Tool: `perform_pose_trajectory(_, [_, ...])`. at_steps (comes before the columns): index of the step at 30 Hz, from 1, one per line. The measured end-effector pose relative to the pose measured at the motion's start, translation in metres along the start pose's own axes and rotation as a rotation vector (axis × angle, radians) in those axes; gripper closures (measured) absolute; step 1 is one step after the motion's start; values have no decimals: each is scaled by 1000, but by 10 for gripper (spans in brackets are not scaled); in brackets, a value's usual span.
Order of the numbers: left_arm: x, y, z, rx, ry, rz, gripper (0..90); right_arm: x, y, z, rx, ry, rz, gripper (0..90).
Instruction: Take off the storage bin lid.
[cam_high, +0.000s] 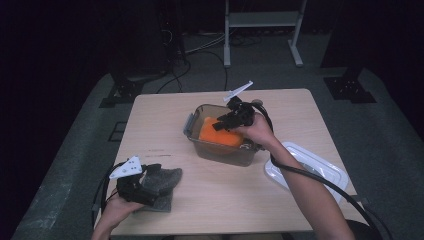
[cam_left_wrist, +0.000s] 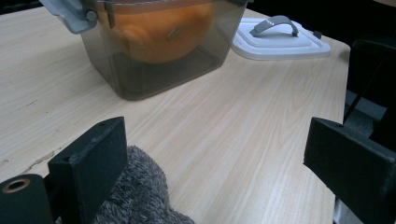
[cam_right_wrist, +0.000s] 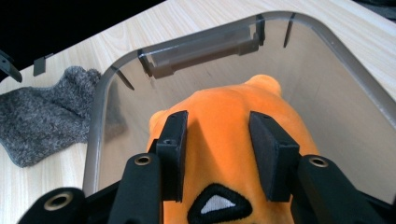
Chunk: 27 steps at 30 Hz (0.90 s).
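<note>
An orange plush toy (cam_high: 217, 131) (cam_right_wrist: 224, 102) sits inside a clear smoky plastic container (cam_high: 222, 152) (cam_right_wrist: 95, 126) in the middle of the table. My right gripper (cam_high: 226, 122) (cam_right_wrist: 219, 135) reaches down into the container, its two pads pressed into the toy's sides. A grey fuzzy sock (cam_high: 167, 180) (cam_left_wrist: 140, 196) lies flat near the front left of the table. My left gripper (cam_high: 152, 185) (cam_left_wrist: 217, 140) rests over it with the jaws wide apart; one jaw sits against the sock's edge and only bare tabletop lies between them.
The container's white lid (cam_high: 310, 170) (cam_left_wrist: 280, 42) with a grey handle lies on the table to the right of the container. A grey latch (cam_left_wrist: 70, 14) hangs on the container's near-left end. The right gripper's cable (cam_high: 320, 182) trails toward the front right corner.
</note>
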<state>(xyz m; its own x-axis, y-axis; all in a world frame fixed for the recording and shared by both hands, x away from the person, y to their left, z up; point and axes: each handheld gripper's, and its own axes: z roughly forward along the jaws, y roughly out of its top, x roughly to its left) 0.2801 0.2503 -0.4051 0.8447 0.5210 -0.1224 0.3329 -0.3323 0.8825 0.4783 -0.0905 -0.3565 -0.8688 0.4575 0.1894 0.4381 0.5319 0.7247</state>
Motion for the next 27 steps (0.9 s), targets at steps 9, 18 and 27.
perform_pose_trajectory(9, [0, 0, 0, -1, -1, 1, 58, 2, 3, -5, -24, 28, -1, 626])
perform_pose_trajectory(18, [1, 1, 2, -4, -5, -2, 57, 3, 3, -13, -42, 41, 9, 598])
perform_pose_trajectory(27, [0, 2, 2, -2, -5, 1, 57, 4, -3, -26, -59, 47, 12, 568])
